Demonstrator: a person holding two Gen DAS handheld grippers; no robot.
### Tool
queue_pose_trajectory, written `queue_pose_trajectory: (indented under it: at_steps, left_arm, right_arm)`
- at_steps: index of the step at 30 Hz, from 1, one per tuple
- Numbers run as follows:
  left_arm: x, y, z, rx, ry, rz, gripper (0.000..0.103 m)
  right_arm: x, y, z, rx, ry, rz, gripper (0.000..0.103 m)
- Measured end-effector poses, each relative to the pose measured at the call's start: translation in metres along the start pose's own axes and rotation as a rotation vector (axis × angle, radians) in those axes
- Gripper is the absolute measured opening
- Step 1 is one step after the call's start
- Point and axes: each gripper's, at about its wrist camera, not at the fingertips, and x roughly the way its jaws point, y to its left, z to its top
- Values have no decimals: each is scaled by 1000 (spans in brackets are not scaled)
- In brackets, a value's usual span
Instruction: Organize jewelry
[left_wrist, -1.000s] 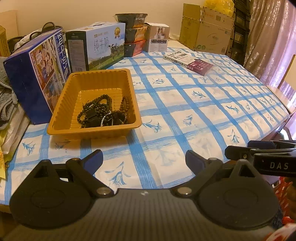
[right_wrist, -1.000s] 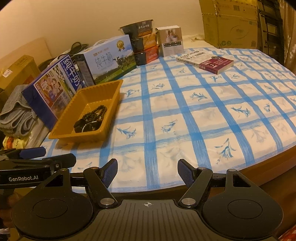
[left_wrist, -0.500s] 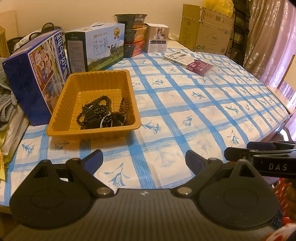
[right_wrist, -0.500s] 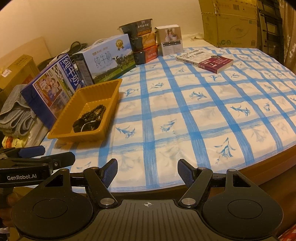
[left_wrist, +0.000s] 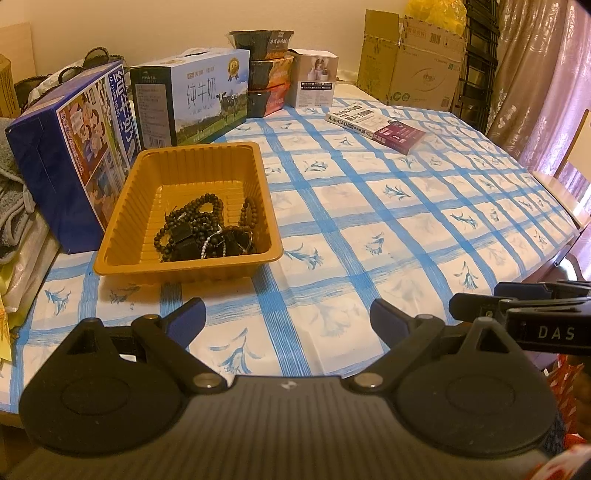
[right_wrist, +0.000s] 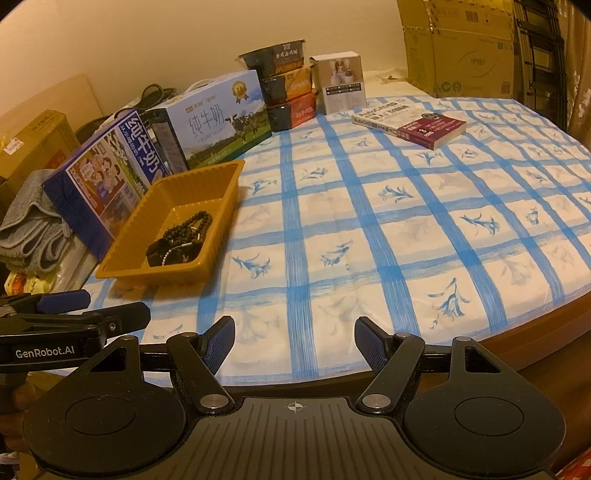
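The jewelry (left_wrist: 208, 230), a tangle of dark bead strands w/ a pale chain and a black square piece, is seen piled in the near end of the orange tray (left_wrist: 147, 181), which sits at the left of the table (left_wrist: 369, 229), just in front of two milk cartons; no jewelry is seen on the cloth itself. The left gripper (left_wrist: 286, 315) is held low over the near table edge, fingers spread wide apart, nothing held between them. The right gripper (right_wrist: 294, 345) is held likewise beside it, to its right, fingers wide apart and bare. Vs. the frames a sec ago, very little has changed: in the left wrist view the tray is framed almost identically, and in the right wrist view the scene is shifted only slightly, so both grippers are judged to be near-stationary, w/ no approach to the tray under way. The beads lie as they did. What that means for the task is left open: everything gathered in one tray fits a collecting job already done w/ grippers drawn back, and equally a heap waiting to be sorted out. Strands appear interlocked, so lifting one would likely drag others along.
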Motion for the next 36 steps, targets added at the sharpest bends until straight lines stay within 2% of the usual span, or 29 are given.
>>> queue_pose_trajectory:
  at_steps: [36]
  left_arm:
    - [-1,0,2,1,-6,2,95]
  right_arm:
    - [-1,2,4,0,-2,-1,71]
